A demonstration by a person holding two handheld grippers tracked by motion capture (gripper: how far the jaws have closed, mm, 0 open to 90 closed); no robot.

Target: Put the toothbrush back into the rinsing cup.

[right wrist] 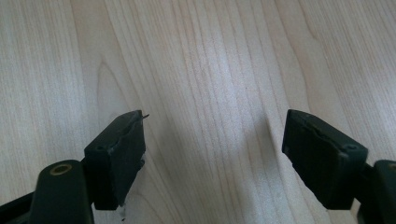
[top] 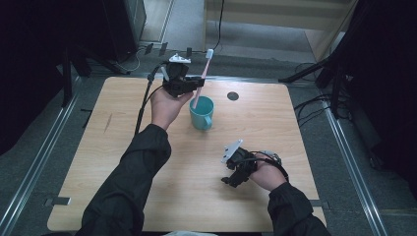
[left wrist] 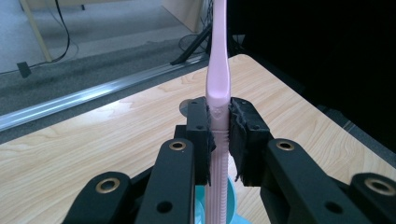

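Observation:
A pink toothbrush (top: 202,81) stands nearly upright over a teal mug (top: 202,112) near the table's middle back, its white head up and its lower end at the mug's mouth. My left gripper (top: 195,84) is shut on the handle. In the left gripper view the two jaws pinch the pink toothbrush (left wrist: 218,84) at the left gripper (left wrist: 219,135), with the mug's teal rim (left wrist: 201,205) just below. My right gripper (top: 231,181) rests low over the table at the front right. In the right gripper view the right gripper (right wrist: 212,140) stands open, with bare wood between its jaws.
The light wooden table (top: 123,162) has a round dark cable hole (top: 233,96) at the back right of the mug. Cables and stand legs lie on the floor beyond the far edge. A metal rail (top: 354,162) runs along the right side.

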